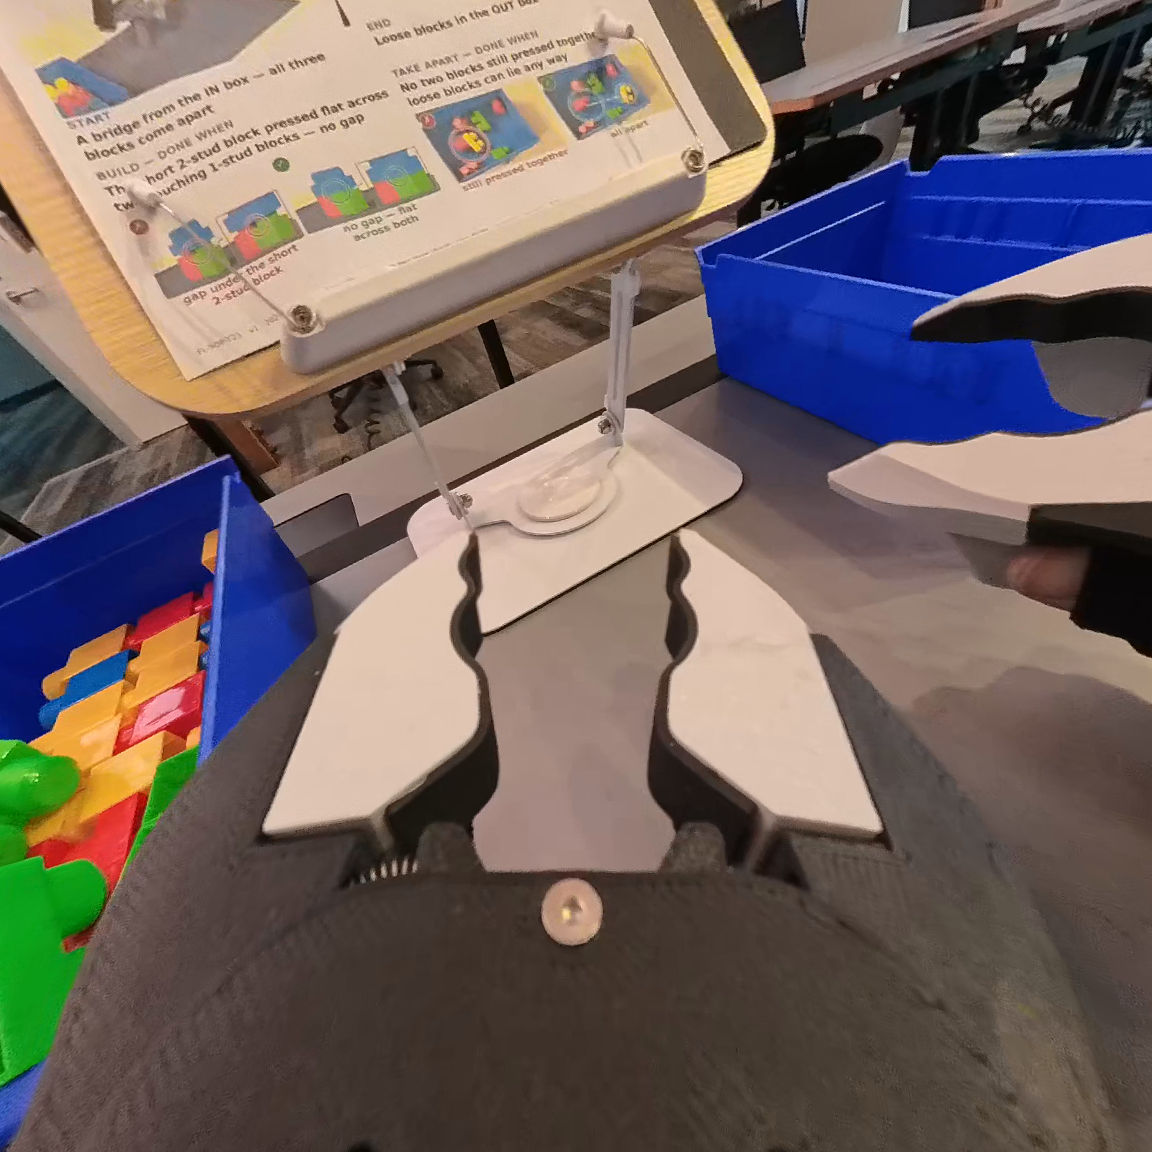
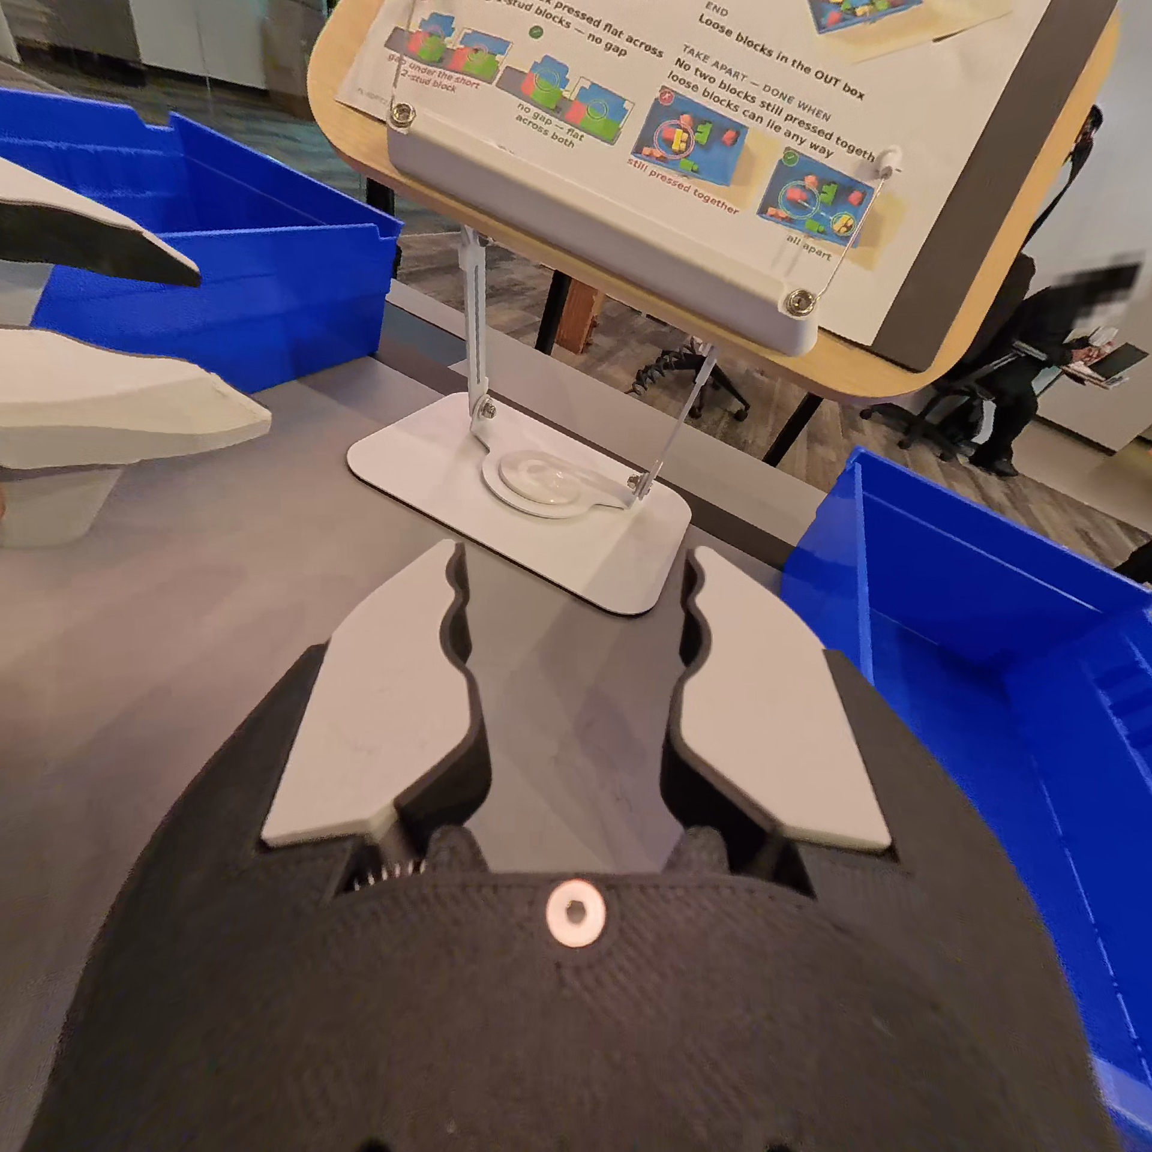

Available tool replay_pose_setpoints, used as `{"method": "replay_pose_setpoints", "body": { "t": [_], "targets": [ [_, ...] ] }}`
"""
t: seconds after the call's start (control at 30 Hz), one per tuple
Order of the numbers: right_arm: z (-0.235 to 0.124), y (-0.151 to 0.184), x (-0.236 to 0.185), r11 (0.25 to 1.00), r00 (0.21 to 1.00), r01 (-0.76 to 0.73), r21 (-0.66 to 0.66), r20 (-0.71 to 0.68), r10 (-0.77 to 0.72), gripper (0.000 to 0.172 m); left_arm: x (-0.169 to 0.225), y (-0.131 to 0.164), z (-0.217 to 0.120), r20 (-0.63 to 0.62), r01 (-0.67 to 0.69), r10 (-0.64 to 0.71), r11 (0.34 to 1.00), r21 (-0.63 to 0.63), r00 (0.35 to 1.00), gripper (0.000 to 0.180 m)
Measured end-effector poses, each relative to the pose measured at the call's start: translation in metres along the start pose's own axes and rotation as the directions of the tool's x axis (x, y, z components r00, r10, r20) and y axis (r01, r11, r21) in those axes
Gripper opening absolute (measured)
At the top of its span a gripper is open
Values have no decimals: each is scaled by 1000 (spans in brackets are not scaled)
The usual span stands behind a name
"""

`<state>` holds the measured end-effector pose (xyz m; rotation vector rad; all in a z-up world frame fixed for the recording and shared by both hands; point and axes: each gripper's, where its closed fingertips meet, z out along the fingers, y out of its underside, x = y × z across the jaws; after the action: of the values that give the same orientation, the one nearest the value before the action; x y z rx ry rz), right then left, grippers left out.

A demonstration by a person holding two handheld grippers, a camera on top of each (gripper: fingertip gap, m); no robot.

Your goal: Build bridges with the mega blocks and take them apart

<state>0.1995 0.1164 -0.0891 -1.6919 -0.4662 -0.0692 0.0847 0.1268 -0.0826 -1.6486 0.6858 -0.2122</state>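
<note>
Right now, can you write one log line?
left gripper: open, empty | right gripper: open, empty | blocks: in left bin

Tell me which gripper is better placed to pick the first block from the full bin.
Left, probably. The left gripper hovers with open, empty jaws right beside the bin of blocks. The right gripper, also open, sits by the empty bin.

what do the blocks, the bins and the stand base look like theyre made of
Blocks: glossy moulded plastic, judging by bright highlights.
Bins: blue plastic, semi-gloss, with ribbed moulded walls.
Stand base: probably white-painted metal, a thin flat plate with bolted brackets.
</note>
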Motion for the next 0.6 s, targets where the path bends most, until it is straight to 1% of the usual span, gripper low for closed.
{"method": "replay_pose_setpoints", "body": {
  "t": [0.07,0.13,0.2,0.23,0.27,0.3,0.33,0.4,0.43,0.47,0.5,0.53,0.6],
  "targets": [
    [0,1,2,1000,1000,-1,-2,-20,1,75,-5,3,3,16,28,-27,1000,-14,999,84],
    [0,2,2,1000,1000,-10,-1,-18,10,75,-6,7,6,18,65,-65,998,-27,998,107],
    [0,3,2,1000,1000,-10,-2,-17,10,77,-6,8,9,22,67,-66,997,-26,998,120],
    [0,4,2,1000,1000,-11,-2,-14,11,77,-5,9,10,16,68,-68,997,-30,998,123],
    [0,5,1,1000,1000,-14,-2,-9,14,77,-2,10,11,4,72,-72,996,-45,997,123],
    [0,6,1,1000,1000,-10,0,-4,10,73,0,12,12,-6,65,-65,996,-56,998,116],
    [-1,6,1,1000,1000,-4,5,1,4,66,1,14,12,-10,49,-49,996,-68,999,106],
    [-3,6,0,1000,1000,3,18,22,-4,52,6,12,10,-32,21,-22,999,-47,999,77],
    [-3,6,0,1000,999,1,20,32,-2,43,7,10,9,-35,6,-7,999,-32,999,63],
    [-3,7,-2,1000,998,-8,18,56,7,28,8,8,8,-36,-9,8,1000,-20,999,52],
    [-3,7,-5,999,996,-27,24,83,25,18,9,6,7,-37,-15,15,1000,-9,999,42],
    [-3,6,-8,999,994,-43,30,105,40,10,13,3,6,-62,-17,17,1000,9,998,24],
    [-1,8,-10,1000,994,-19,24,113,17,3,19,4,8,-97,-18,19,1000,11,995,0]
  ]
}}
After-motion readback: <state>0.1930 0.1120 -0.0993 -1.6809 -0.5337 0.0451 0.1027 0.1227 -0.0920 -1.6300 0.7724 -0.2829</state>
